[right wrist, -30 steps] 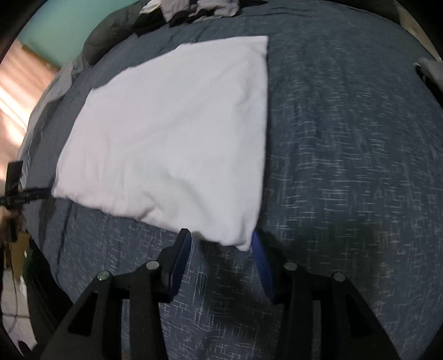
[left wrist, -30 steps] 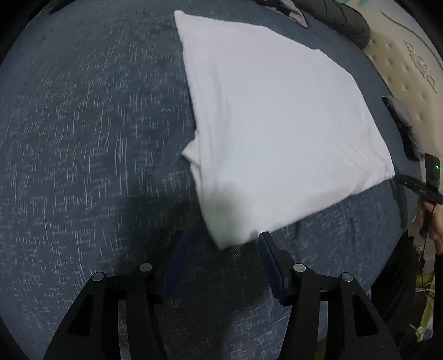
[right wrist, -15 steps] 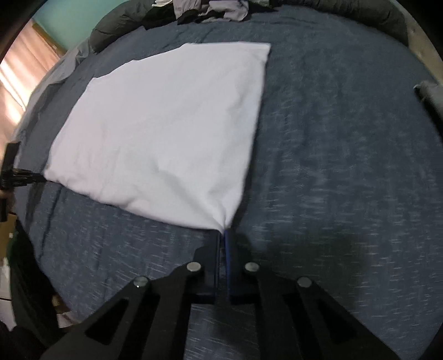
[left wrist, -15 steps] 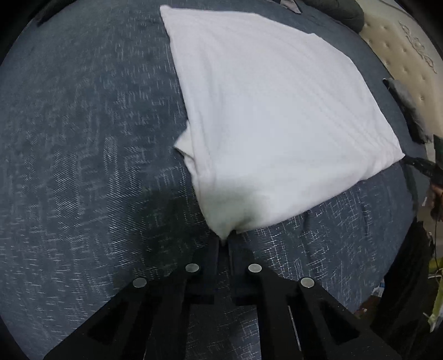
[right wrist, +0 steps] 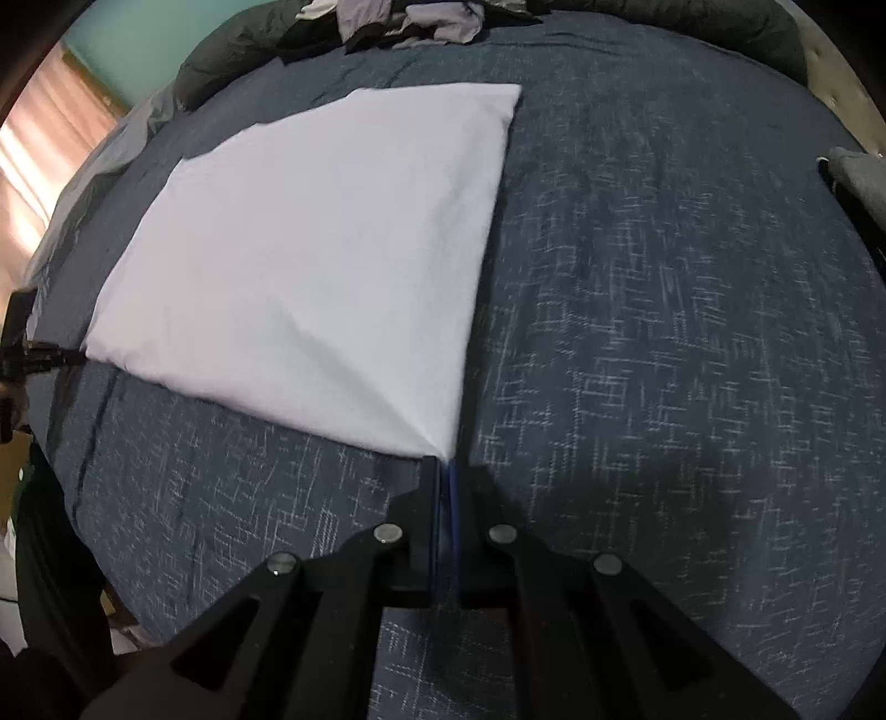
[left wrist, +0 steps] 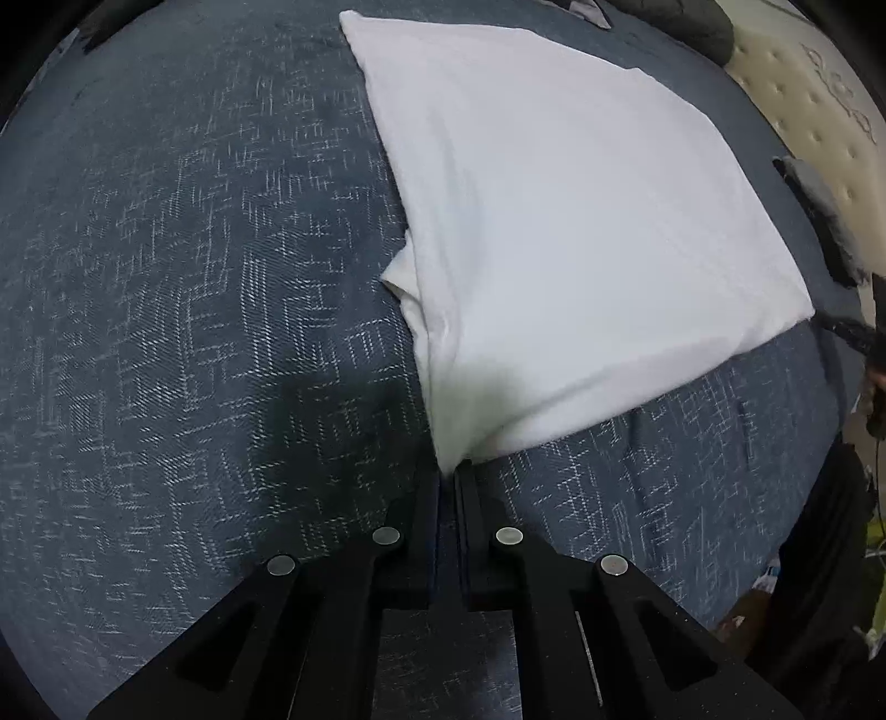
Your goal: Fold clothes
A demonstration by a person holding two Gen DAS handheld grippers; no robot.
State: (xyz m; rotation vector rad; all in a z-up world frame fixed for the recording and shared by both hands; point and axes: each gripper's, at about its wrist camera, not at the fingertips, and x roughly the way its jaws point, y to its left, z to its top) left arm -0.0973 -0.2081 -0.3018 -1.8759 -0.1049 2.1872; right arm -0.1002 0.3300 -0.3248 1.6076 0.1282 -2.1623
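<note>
A white garment [left wrist: 565,221], folded into a flat rectangle, lies on the dark blue bed cover [left wrist: 166,332]. My left gripper [left wrist: 448,473] pinches the near left corner; its jaws are opening slightly, with the cloth still pressed between them. A small flap [left wrist: 398,277] sticks out of the garment's left edge. In the right wrist view the garment [right wrist: 321,249] stretches away to the upper left, and my right gripper [right wrist: 446,462] is shut on its near right corner. Each view shows the other gripper [left wrist: 847,327] [right wrist: 33,354] at the opposite near corner.
A pile of loose clothes [right wrist: 410,22] and a dark duvet [left wrist: 681,22] lie at the far end of the bed. A grey folded item [right wrist: 858,171] sits at the right edge. A beige tufted headboard [left wrist: 819,99] borders that side. The bed's near edge drops to the floor.
Both grippers went from open around the garment's near corners to shut on them. The right corner has since been drawn slightly taut, with a crease running from it.
</note>
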